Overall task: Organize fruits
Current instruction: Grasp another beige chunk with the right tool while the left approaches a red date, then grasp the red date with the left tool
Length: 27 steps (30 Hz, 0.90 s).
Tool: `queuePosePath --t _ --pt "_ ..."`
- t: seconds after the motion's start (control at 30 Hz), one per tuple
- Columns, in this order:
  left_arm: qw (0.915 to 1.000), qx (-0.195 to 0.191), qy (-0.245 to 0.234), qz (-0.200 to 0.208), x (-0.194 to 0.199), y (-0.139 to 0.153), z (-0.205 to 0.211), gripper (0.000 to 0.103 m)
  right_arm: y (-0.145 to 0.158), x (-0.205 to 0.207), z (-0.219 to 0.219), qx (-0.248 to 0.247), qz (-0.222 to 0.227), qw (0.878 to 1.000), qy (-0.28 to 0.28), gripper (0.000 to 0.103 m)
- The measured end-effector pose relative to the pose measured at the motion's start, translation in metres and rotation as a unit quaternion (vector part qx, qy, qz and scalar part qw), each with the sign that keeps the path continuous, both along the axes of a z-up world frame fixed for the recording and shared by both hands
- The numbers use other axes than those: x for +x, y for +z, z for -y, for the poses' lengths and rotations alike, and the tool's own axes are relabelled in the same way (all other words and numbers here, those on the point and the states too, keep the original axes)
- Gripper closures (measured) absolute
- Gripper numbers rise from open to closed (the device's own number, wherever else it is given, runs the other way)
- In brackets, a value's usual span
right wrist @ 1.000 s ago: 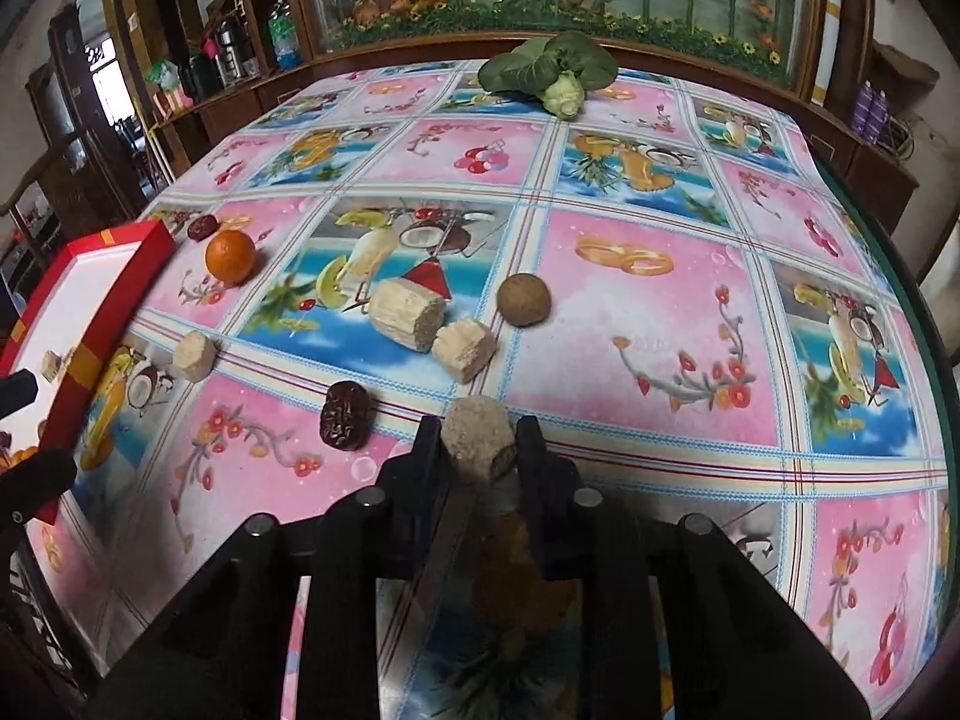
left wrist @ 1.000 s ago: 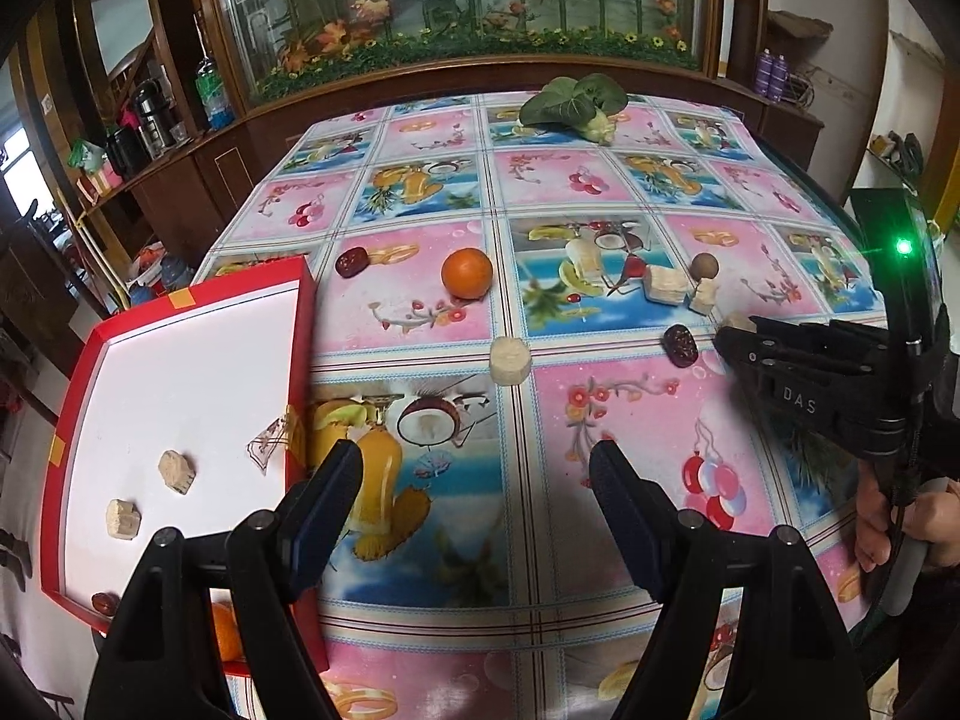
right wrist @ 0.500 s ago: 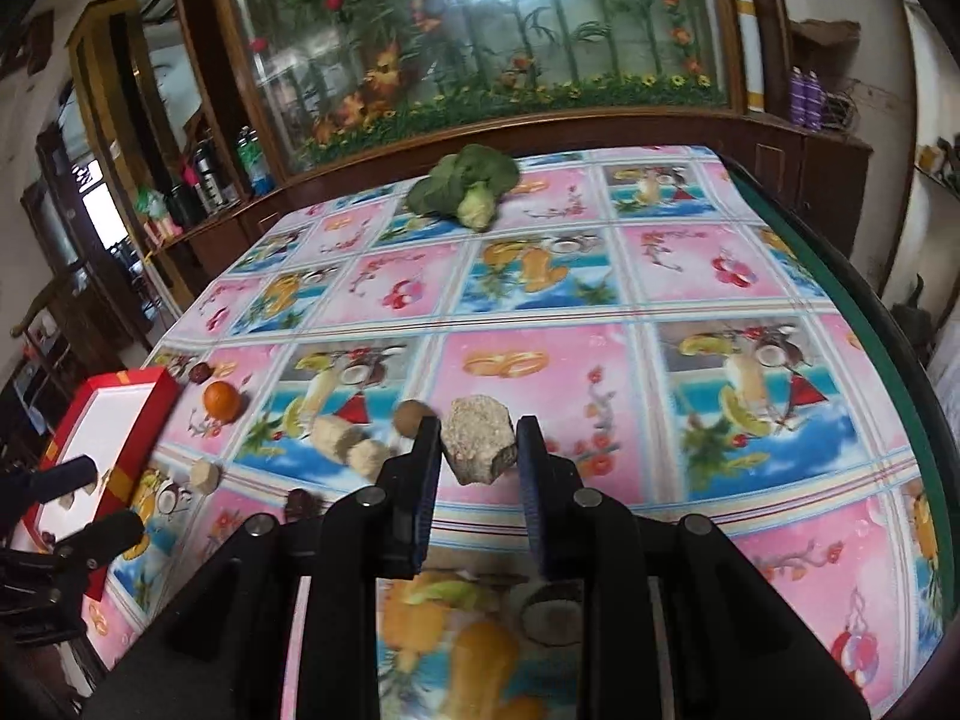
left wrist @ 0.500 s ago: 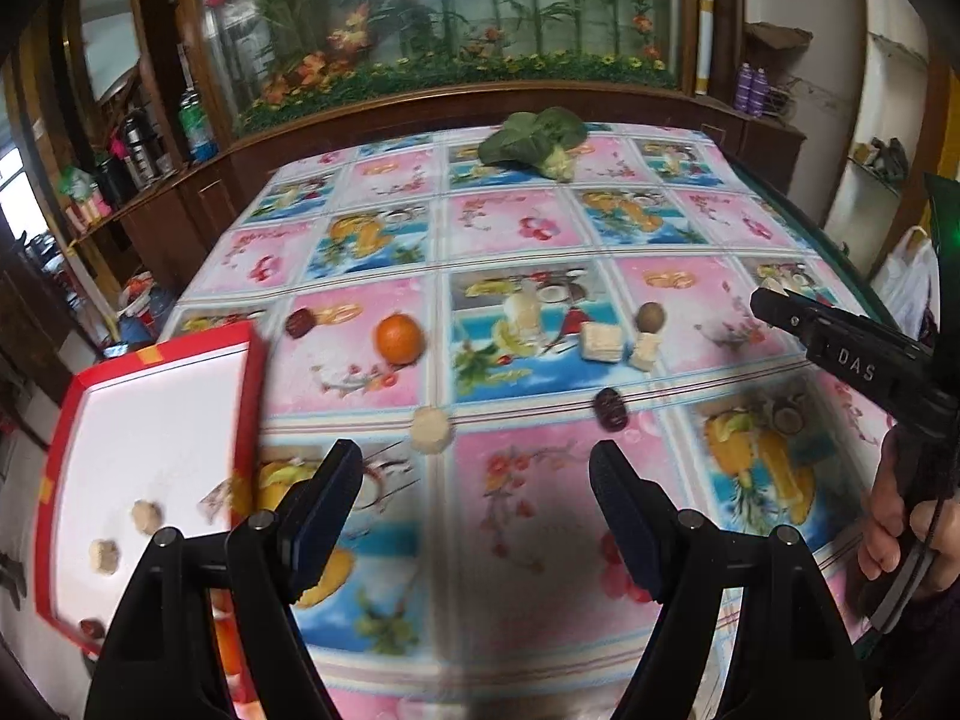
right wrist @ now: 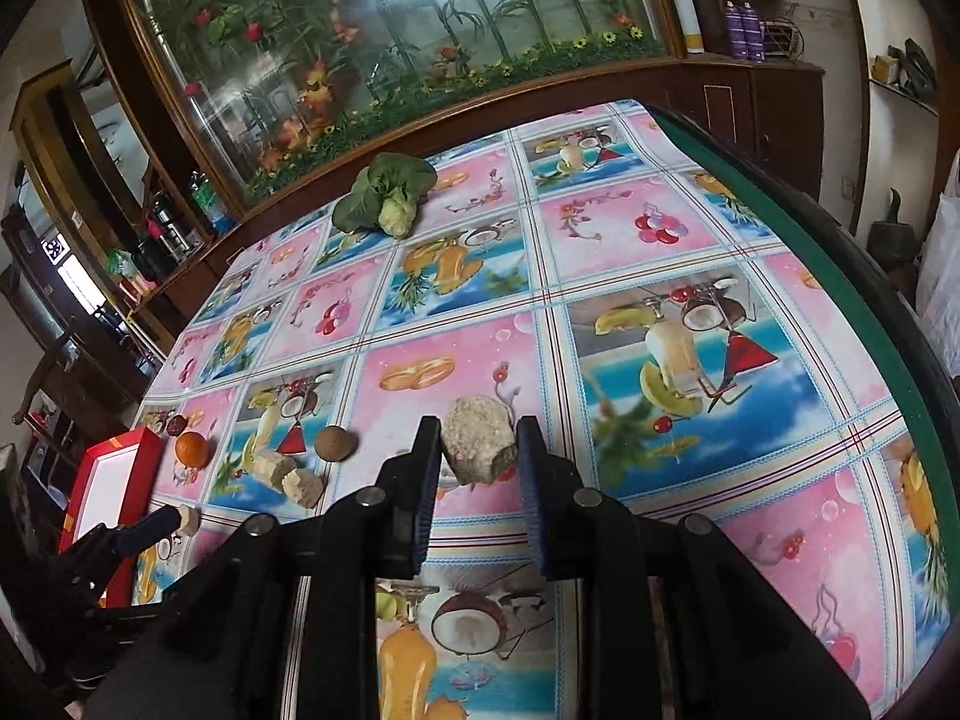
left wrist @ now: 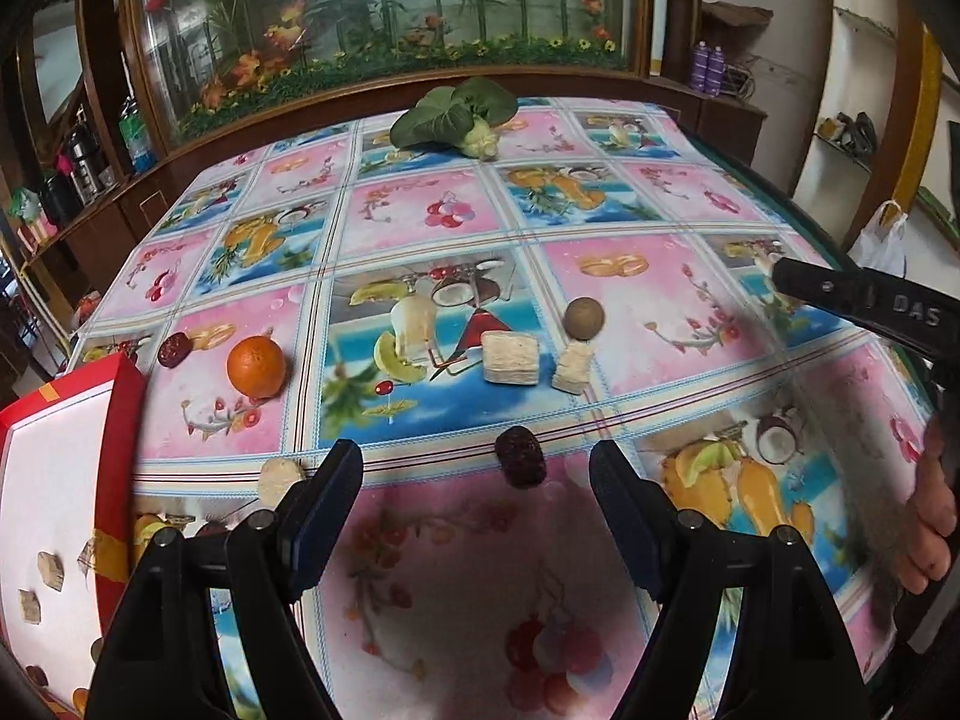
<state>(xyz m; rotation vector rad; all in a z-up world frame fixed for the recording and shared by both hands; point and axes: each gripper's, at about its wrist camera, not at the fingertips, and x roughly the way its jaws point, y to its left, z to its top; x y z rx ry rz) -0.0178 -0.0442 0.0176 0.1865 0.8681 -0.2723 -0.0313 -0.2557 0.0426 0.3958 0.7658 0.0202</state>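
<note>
At the far left lies the red tray (left wrist: 123,420) with a white floor; a few small beige pieces (left wrist: 51,570) lie inside it. Just beside its right edge are a dark date (left wrist: 174,349) and an orange (left wrist: 255,366) on the fruit-printed tablecloth (left wrist: 660,300). The left gripper (left wrist: 477,501) hangs over the cloth with its two fingers wide apart and nothing between them; a small beige chunk (left wrist: 280,480) lies near its left finger, and a second dark date (left wrist: 520,456) lies between the fingertips, a little farther on. Behind it are two pale cut blocks (left wrist: 511,358) side by side and a round brown fruit (left wrist: 582,318). At the far edge lies a leafy green vegetable (left wrist: 456,117). The right gripper (right wrist: 477,456) is closed on a rough beige chunk (right wrist: 477,447), held up above the cloth.
</note>
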Motion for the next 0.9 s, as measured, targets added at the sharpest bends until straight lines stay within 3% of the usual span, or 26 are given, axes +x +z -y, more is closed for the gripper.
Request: queuePosePath --t 0.1,0.17,0.27,0.33,0.43,0.73,0.9 --pt "0.9997 0.008 0.009 -0.022 0.007 -0.012 0.001 0.026 -0.001 0.001 -0.002 -0.003 0.000 1.000 0.004 0.076" --pt "0.9996 0.005 0.012 -0.027 0.010 -0.016 0.004 0.032 0.000 0.001 -0.003 -0.004 0.001 1.000 0.008 0.076" --pt "0.9993 0.002 0.011 -0.036 0.012 -0.019 0.009 0.046 -0.002 0.002 -0.003 -0.003 -0.004 1.000 0.008 0.076" --pt "0.9993 -0.004 0.006 -0.037 0.013 -0.019 0.012 0.065 -0.003 0.002 -0.004 -0.003 -0.006 1.000 0.011 0.076" --pt "0.9993 -0.010 -0.004 -0.037 0.012 -0.019 0.015 0.083 -0.003 0.002 -0.004 -0.003 -0.005 1.000 0.011 0.076" --pt "0.9992 -0.029 -0.009 -0.027 0.003 -0.012 0.007 0.085 -0.001 0.001 -0.005 -0.014 0.010 1.000 0.007 0.076" --pt "0.9990 -0.040 -0.001 0.019 -0.030 0.020 -0.022 0.085 0.000 0.000 -0.008 -0.023 0.019 0.999 0.010 0.076"
